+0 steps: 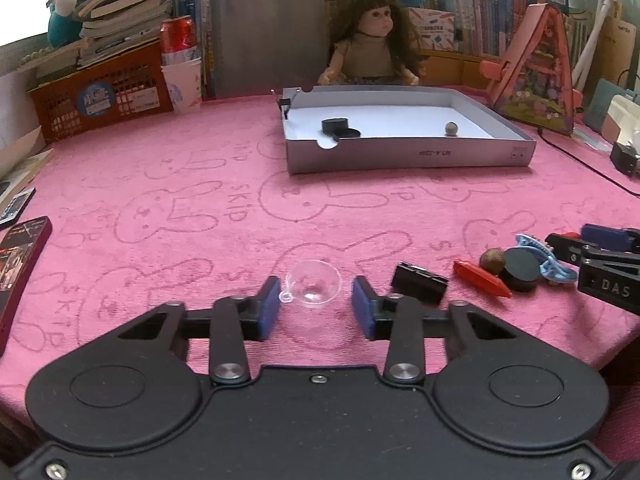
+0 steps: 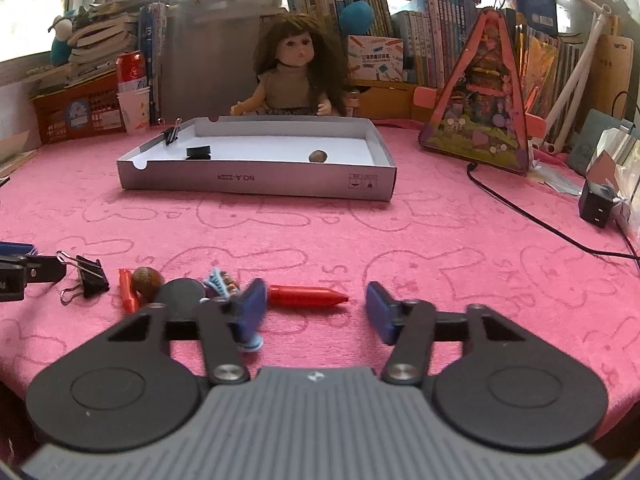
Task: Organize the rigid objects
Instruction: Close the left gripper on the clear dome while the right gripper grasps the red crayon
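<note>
Your right gripper [image 2: 316, 306], spread wide, half hides the blue hair clip [image 2: 218, 282]; only your released left gripper [image 1: 315, 300] shows the clear funnel [image 1: 314, 282].

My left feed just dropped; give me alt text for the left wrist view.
The open left gripper frames a small clear plastic funnel on the pink cloth. To its right lie a black binder clip, red crayon and black disc; the grey tray sits beyond.
</note>
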Demonstrator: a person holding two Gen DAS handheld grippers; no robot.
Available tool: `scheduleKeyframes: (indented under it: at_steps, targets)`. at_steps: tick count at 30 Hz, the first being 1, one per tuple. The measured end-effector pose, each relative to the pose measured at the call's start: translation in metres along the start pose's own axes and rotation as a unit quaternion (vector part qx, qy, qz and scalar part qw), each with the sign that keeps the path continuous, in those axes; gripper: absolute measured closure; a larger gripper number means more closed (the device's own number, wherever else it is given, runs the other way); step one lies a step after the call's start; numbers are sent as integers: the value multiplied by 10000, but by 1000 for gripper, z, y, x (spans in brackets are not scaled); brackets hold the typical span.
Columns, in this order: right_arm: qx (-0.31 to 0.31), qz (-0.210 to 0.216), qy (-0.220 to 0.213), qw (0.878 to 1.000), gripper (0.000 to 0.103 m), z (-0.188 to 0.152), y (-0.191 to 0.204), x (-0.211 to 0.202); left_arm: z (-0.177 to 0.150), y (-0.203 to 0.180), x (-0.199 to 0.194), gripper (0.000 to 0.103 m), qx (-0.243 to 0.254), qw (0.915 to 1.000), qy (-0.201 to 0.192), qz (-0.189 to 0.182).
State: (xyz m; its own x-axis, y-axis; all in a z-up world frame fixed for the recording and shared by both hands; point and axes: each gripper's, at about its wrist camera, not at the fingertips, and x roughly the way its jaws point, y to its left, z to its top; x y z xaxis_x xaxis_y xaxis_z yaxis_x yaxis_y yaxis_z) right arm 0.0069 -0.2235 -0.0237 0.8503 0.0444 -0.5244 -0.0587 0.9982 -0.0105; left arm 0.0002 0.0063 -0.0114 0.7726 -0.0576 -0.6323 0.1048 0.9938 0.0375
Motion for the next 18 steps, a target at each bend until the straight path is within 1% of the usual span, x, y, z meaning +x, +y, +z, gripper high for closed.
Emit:
scheduleKeyframes:
  at_steps: [1, 3, 4, 9, 14, 18]
  targets:
    - [-22, 26, -2, 10000, 54, 0, 1, -1, 0, -3, 0, 76, 54, 10000, -10, -10]
    - [-31, 117, 21, 9999, 54, 1, 2, -1, 0, -8, -1, 76, 174, 9998, -35, 70]
    - [-33, 169, 33, 9998, 54, 2, 2, -2, 1, -9, -1, 76, 173, 9998, -32, 52]
    - [-33, 245, -15, 9997, 54, 9, 0, -2, 12, -3, 3, 76, -86, 9998, 86, -144]
    - [94, 313, -53, 9995, 54, 28, -8, 4, 36, -1, 3, 76, -191, 9994, -92, -272]
    - [207, 393, -70, 9990, 54, 46, -16, 12, 63, -2, 7, 76, -331, 9983, -246, -423]
